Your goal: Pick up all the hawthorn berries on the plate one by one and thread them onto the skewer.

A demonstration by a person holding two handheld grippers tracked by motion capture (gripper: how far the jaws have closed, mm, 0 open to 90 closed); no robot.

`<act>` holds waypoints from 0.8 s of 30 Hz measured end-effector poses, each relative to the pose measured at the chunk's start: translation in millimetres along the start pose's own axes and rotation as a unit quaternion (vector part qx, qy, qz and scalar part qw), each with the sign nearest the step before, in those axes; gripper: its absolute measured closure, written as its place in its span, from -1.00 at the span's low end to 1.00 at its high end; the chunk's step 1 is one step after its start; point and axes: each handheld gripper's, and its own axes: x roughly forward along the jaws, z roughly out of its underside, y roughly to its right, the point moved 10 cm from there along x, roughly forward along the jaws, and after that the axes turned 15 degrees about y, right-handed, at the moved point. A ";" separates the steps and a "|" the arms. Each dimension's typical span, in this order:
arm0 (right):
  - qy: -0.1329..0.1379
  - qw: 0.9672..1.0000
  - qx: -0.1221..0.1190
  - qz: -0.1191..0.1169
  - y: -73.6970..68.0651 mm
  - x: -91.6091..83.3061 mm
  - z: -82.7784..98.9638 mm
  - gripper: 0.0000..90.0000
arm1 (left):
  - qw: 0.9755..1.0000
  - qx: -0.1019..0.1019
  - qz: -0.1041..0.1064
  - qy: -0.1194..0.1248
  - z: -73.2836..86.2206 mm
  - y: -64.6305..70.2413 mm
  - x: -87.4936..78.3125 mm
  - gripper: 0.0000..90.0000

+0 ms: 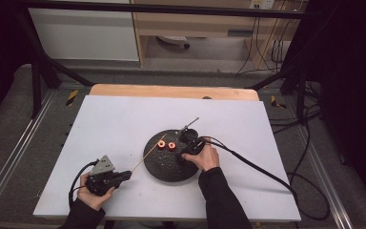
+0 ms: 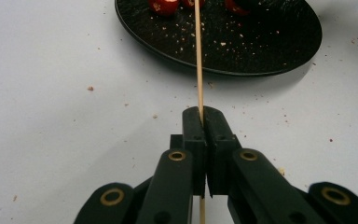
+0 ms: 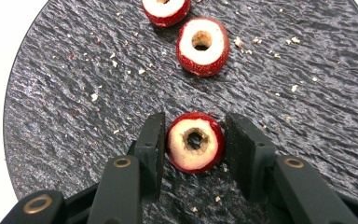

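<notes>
The white table [image 1: 124, 124] filled the middle of the high view, matte and flecked with crumbs. On it, right of centre, sat the round black plate [image 1: 158, 164], its surface rippled like slate. By my reading the work was barely begun: the thin wooden skewer [image 2: 198, 60], running up the centre of the left gripper view, was bare, with no fruit threaded. The left gripper [image 2: 204, 112] had its jaws clamped tight on the skewer's lower end. In the right gripper view, the right gripper [image 3: 195, 140] bracketed one cored red fruit slice [image 3: 195, 142] at lower centre; one pad touched it, the other showed a slim gap, so no firm grip yet. Two more slices [image 3: 202, 45] lay towards the top, pale-fleshed with hollow centres.
</notes>
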 end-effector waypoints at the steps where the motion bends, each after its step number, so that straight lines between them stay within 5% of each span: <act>1: -0.001 1.000 0.001 0.000 0.1 0.0 0.0 0.33 | 1.000 0.000 0.000 0.000 0.0 0.1 0.0 0.96; 17: 0.011 1.000 0.016 -0.006 -0.9 -11.2 -6.6 0.35 | 1.000 0.001 -0.001 0.002 -0.5 0.9 0.6 0.96; 24: 0.064 0.997 0.042 -0.012 -6.0 -23.9 -15.7 0.35 | 1.000 -0.002 -0.002 0.008 -1.7 1.9 0.5 0.96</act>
